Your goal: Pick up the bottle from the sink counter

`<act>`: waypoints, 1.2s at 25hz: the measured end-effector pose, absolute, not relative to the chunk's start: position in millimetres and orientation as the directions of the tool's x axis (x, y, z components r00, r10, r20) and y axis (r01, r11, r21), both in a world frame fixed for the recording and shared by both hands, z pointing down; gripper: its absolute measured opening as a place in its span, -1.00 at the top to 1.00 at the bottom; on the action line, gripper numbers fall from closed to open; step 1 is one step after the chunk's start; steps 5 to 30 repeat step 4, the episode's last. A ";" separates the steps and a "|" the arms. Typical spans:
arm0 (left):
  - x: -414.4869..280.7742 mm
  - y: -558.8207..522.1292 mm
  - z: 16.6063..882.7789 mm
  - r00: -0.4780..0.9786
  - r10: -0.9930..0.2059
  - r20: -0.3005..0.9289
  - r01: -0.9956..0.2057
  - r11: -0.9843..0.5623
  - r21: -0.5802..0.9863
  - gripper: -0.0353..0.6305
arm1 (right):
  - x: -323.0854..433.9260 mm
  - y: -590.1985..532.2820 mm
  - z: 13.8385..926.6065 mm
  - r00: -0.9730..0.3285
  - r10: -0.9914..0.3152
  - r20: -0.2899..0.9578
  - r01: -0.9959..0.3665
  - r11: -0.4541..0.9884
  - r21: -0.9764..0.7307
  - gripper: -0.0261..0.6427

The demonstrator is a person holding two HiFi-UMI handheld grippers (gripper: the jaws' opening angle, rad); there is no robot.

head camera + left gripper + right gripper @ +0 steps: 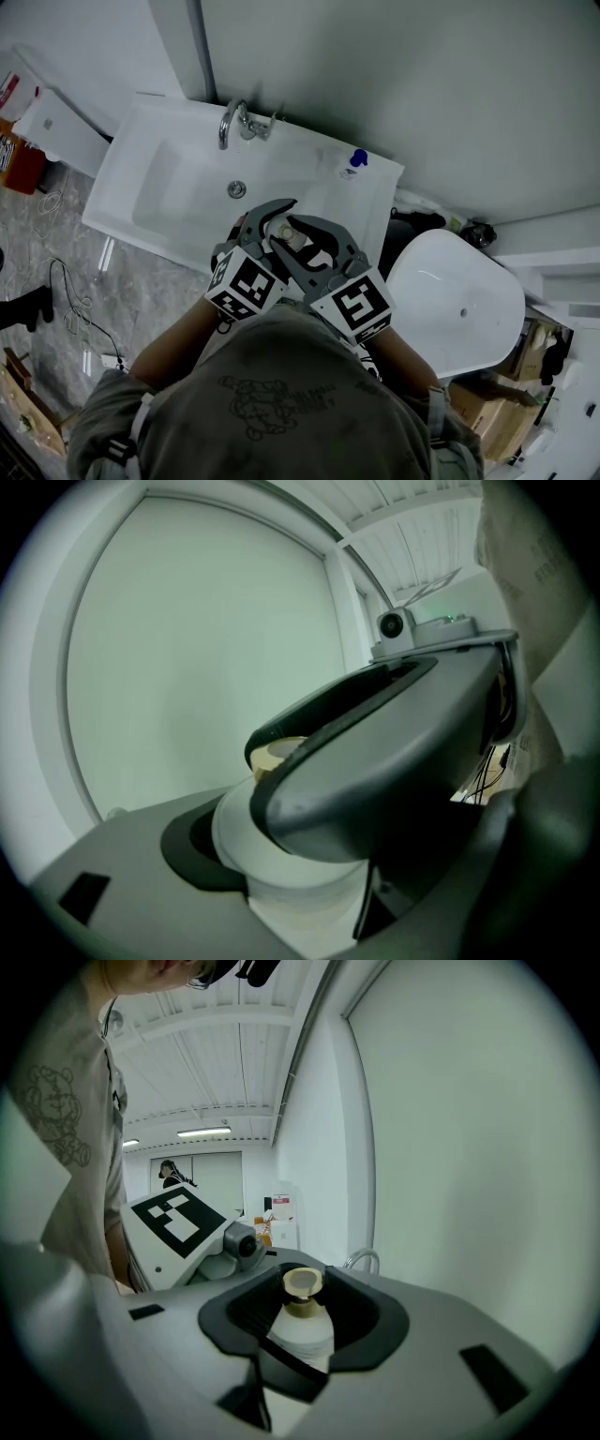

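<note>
Above the sink's front edge, a white bottle (289, 234) with a tan cap is held between both grippers. My right gripper (319, 246) has its jaws closed round the bottle's shoulder; in the right gripper view the bottle (302, 1330) sits in the dark pad notches of that gripper (302, 1326). My left gripper (265, 223) reaches in from the left. In the left gripper view the bottle (281, 869) rests in that gripper's (281, 846) near pad notch, while the right gripper's jaw crosses over it and hides the far jaw. A small bottle with a blue cap (354, 161) stands on the sink counter's back right corner.
The white sink (122, 169) has a chrome tap (239, 122) at the back and a drain (237, 188) in the basin. A white toilet (459, 300) stands right of it. Cables (75, 300) lie on the marble floor at left, and cardboard boxes (478, 403) stand at lower right.
</note>
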State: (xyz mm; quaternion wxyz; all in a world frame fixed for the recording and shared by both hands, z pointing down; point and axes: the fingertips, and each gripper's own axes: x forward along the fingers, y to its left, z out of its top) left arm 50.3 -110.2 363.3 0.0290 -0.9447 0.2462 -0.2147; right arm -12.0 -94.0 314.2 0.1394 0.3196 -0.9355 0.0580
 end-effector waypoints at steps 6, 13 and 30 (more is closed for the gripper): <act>51.3 -107.7 361.6 0.785 -0.481 0.391 -0.456 -0.875 -0.162 -0.15 | -10.9 -91.3 312.4 -0.756 -0.584 0.297 -0.616 0.788 -0.020 0.49; 51.3 -107.7 361.6 0.785 -0.481 0.391 -0.456 -0.875 -0.162 -0.15 | -10.9 -91.3 312.4 -0.756 -0.584 0.297 -0.616 0.788 -0.020 0.49; 51.3 -107.7 361.6 0.785 -0.481 0.391 -0.456 -0.875 -0.162 -0.15 | -10.9 -91.3 312.4 -0.756 -0.584 0.297 -0.616 0.788 -0.020 0.49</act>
